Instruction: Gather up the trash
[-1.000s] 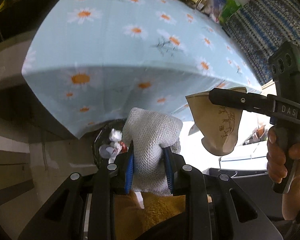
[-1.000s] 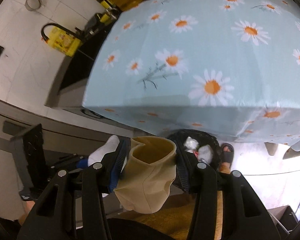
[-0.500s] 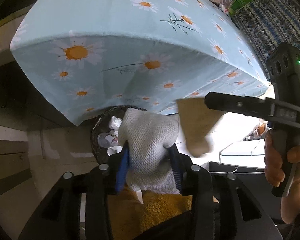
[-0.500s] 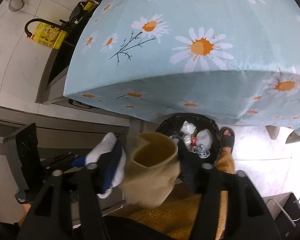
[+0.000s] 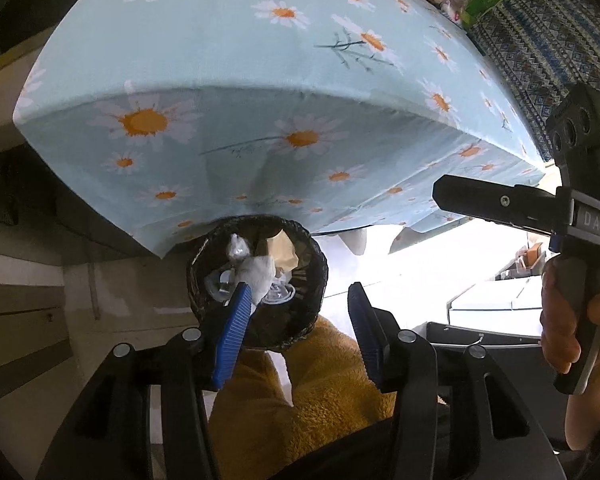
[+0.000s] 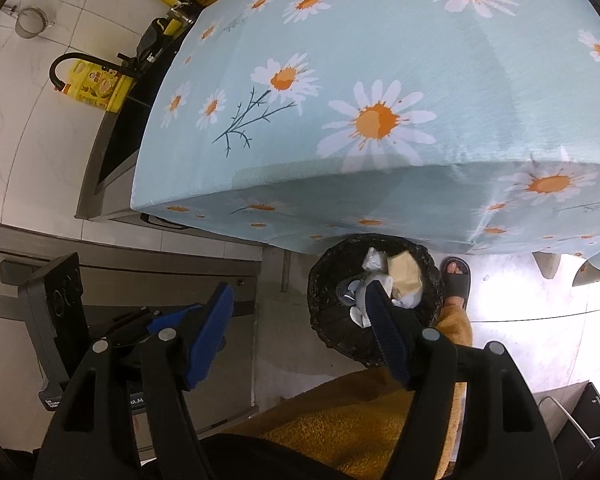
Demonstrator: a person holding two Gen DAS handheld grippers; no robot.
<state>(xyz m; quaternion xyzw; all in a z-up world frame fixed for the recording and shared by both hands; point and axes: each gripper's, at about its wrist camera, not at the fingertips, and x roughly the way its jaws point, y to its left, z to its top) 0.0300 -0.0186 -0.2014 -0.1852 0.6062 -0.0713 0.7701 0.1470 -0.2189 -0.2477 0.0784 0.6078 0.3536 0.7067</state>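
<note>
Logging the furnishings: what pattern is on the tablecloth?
White-and-orange daisies on light blue; the tablecloth shows best in the right wrist view.

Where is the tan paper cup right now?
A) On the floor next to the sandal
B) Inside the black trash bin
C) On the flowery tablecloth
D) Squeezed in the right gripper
B: the tan paper cup lies among wrappers inside the black trash bin, and both grippers' jaws stand open and empty.

The tablecloth (image 5: 228,40) was matt woven cloth, daisy-printed. Below its edge, the bin (image 5: 316,264) carried a glossy, crinkled black plastic liner. Inside it lay a white knitted cloth (image 5: 260,272) and a tan paper piece (image 5: 282,246). Beside the bin, the trousers (image 5: 324,384) were rough fleece.
</note>
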